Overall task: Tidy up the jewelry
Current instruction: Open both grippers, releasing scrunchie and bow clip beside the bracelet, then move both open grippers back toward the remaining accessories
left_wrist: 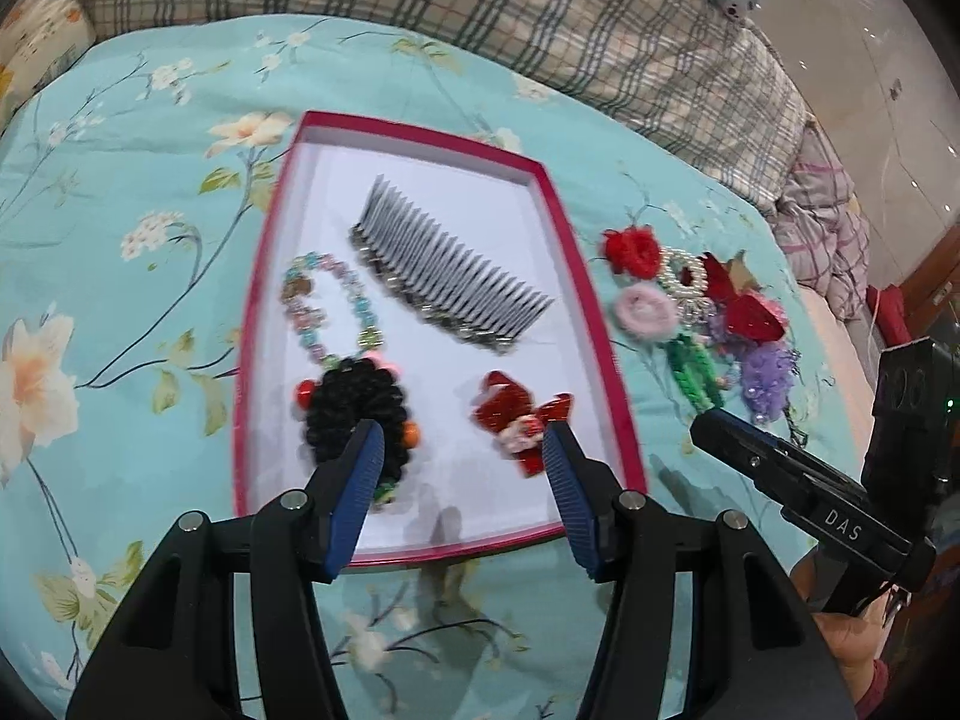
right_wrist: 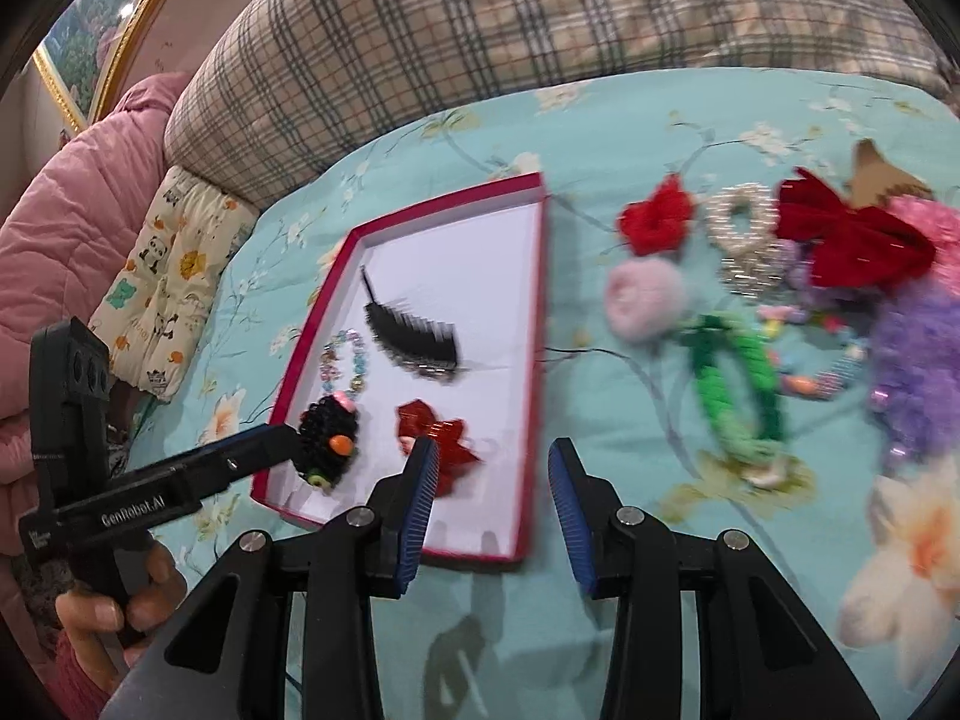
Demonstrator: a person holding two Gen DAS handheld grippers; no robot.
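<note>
A red-rimmed white tray (left_wrist: pixel 561 228) (right_wrist: pixel 534 324) lies on the bed. It holds a silver comb (left_wrist: pixel 447 273) (right_wrist: pixel 414 336), a bead bracelet (left_wrist: pixel 324 306), a black beaded piece (left_wrist: pixel 354 414) (right_wrist: pixel 327 429) and a red sequin clip (left_wrist: pixel 519 414) (right_wrist: pixel 441 435). My left gripper (left_wrist: pixel 465 450) is open and empty over the tray's near end. My right gripper (right_wrist: pixel 492 468) is open and empty at the tray's right edge. Loose jewelry lies right of the tray: red flower (right_wrist: pixel 657 216), pink flower (right_wrist: pixel 645 297), pearl ring (right_wrist: pixel 741 216), green piece (right_wrist: pixel 735 390), red bow (right_wrist: pixel 852 234), purple piece (right_wrist: pixel 918 372).
The bed has a teal floral cover (left_wrist: pixel 120 240). A plaid quilt (left_wrist: pixel 480 12) lies behind the tray. A pink jacket (right_wrist: pixel 66 228) and a printed cushion (right_wrist: pixel 168 276) are at the left. The right gripper shows at the left wrist view's right edge (left_wrist: pixel 780 468).
</note>
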